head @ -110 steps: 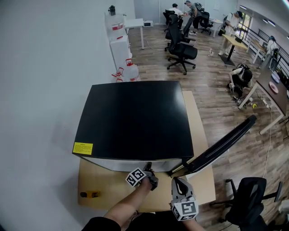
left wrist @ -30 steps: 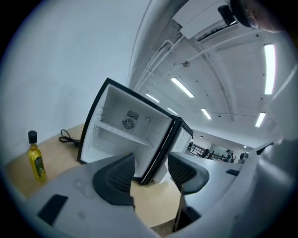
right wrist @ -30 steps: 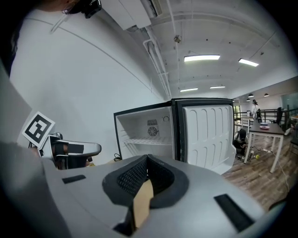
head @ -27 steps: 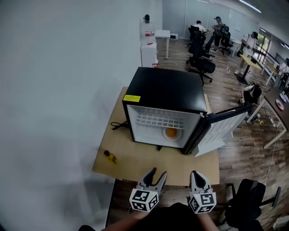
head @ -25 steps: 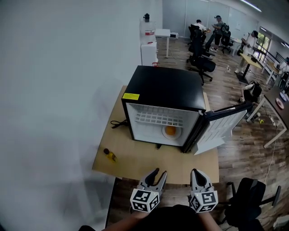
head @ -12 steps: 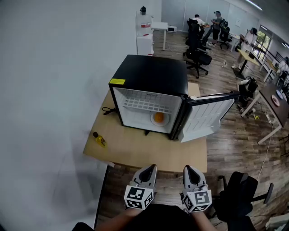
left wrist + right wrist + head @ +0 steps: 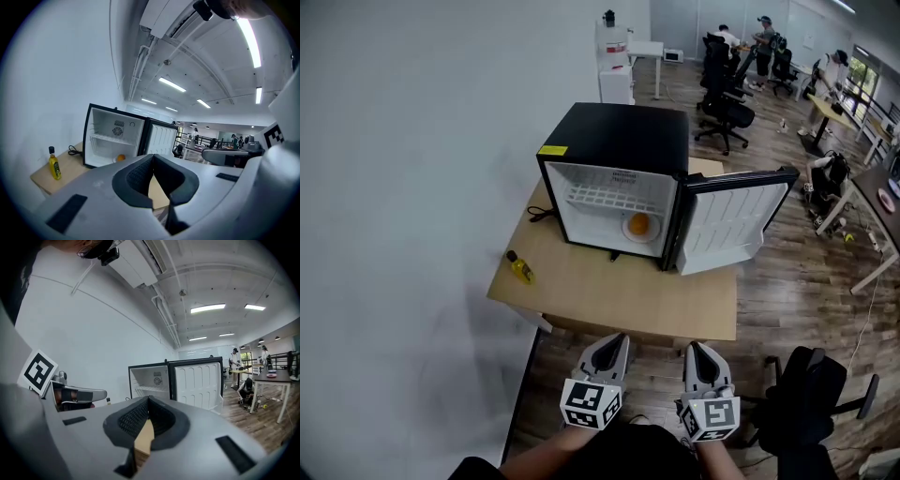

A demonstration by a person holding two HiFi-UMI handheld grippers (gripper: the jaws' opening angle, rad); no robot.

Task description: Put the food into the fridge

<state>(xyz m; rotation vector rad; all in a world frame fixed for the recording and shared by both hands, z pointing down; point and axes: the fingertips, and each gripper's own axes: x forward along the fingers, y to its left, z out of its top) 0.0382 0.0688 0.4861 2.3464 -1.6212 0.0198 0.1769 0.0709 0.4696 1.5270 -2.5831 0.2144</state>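
The left gripper [image 7: 617, 339] and right gripper [image 7: 697, 349] were empty, jaws pressed together, side by side short of the table [image 7: 609, 302]. Ahead of them across its bare top stood the fridge [image 7: 619, 141], with its door [image 7: 727, 225] swung open ahead of the right gripper. The orange food [image 7: 639, 224] sat low inside. A yellow bottle [image 7: 520, 268] stood ahead-left of the left gripper, and a black chair [image 7: 797, 398] was just right of the right one. The food was too small to identify.

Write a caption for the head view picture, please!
The shut left gripper and right gripper hover before a table where an open mini fridge holds an orange.
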